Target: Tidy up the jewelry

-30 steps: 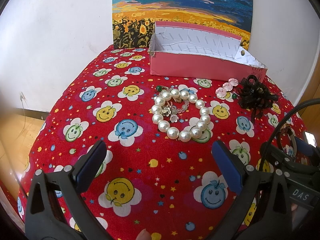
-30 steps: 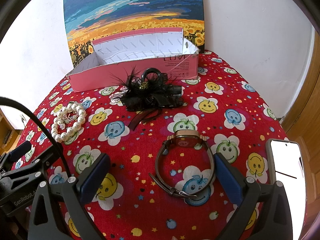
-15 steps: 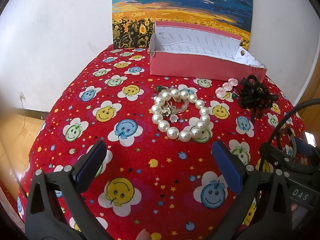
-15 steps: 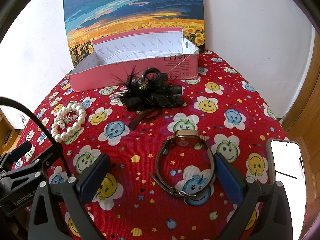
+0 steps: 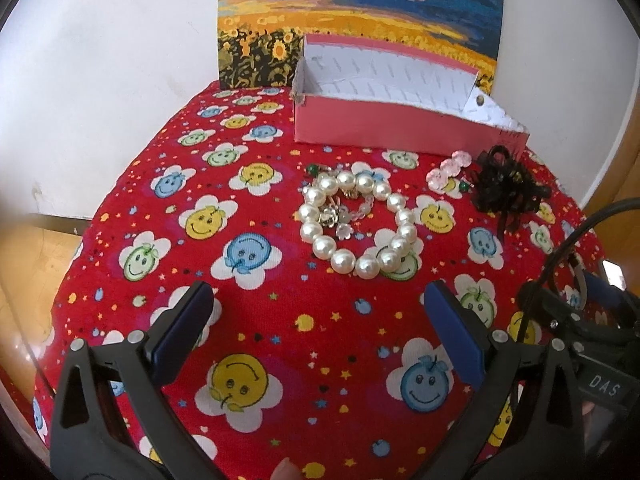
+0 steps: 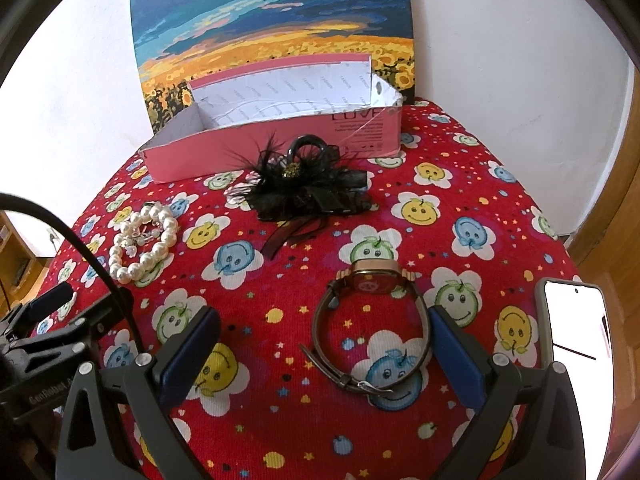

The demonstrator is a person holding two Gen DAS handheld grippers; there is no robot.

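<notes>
**Q:** Left gripper (image 5: 316, 316) first: how is it set?

**A:** Its jaws are spread wide at the bottom of the left wrist frame, and nothing is held between them. Only the red smiley-print tablecloth (image 5: 280, 312) is seen in the gap.

**Q:** And what is seen beyond it?

**A:** A pearl bracelet (image 5: 358, 224) is laid in a ring at the centre of that frame, with small clear and metal pieces gathered inside it. Pink crystal beads (image 5: 446, 170) are found to its upper right, just beside a black feathered hair clip (image 5: 506, 188). A pink box (image 5: 404, 110), open at the top, is placed behind them, in front of a sunflower painting (image 5: 360, 12).

**Q:** How is the right gripper (image 6: 324, 348) set?

**A:** It is likewise held wide apart and nothing is gripped. A watch (image 6: 370, 330) with a brown strap is laid on the cloth between the fingers, toward the right one; whether that finger is touched by the strap cannot be told.

**Q:** What else is shown in the right wrist view?

**A:** The hair clip is seen at centre, just before the box. The bracelet is placed at middle left. A phone (image 6: 576, 360) with a lit screen is seen at the lower right edge.
</notes>
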